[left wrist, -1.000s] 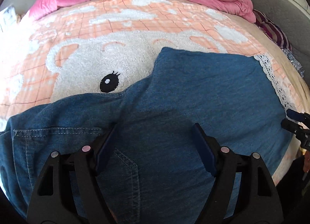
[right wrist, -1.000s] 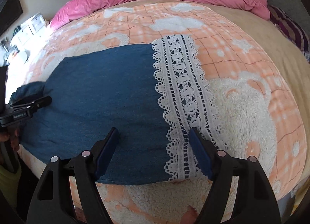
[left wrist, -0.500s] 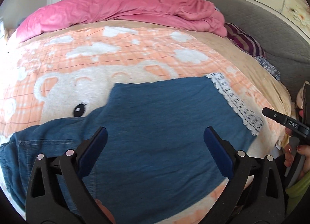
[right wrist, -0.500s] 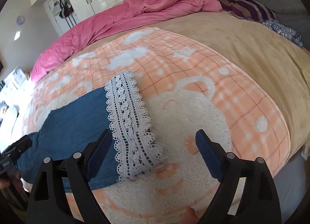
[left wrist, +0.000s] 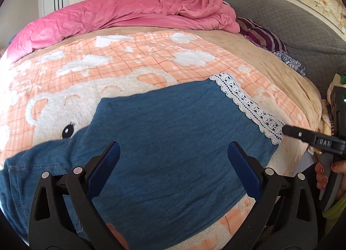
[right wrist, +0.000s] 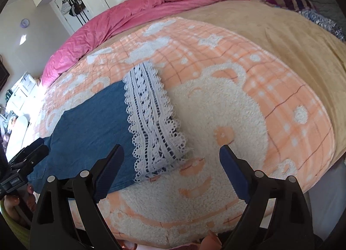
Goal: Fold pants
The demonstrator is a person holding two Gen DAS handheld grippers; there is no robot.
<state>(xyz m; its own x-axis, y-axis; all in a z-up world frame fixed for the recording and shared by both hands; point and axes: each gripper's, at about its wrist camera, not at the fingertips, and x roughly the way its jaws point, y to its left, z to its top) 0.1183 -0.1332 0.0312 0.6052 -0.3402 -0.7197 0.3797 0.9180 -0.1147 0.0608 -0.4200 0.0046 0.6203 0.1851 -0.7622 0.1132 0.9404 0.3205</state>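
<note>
Blue denim pants (left wrist: 173,133) lie flat on the orange and white bear blanket (left wrist: 134,55), legs stacked, the waist at the left and a white lace hem (left wrist: 248,105) at the right. My left gripper (left wrist: 174,159) is open and empty, held above the middle of the legs. My right gripper (right wrist: 170,163) is open and empty, above the blanket just right of the lace hem (right wrist: 151,116); the denim (right wrist: 93,124) stretches off to its left. The right gripper also shows at the right edge of the left wrist view (left wrist: 313,139).
A crumpled pink duvet (left wrist: 121,14) lies along the far side of the bed. A tan sheet (right wrist: 270,27) and striped and patterned pillows (left wrist: 261,36) lie toward the grey headboard (left wrist: 292,25). White wardrobes stand behind. The bed's near edge is just below both grippers.
Both grippers have pulled back and up from the pants, so more of the bed shows. Their jaws have opened wider. The pants lie as before.
</note>
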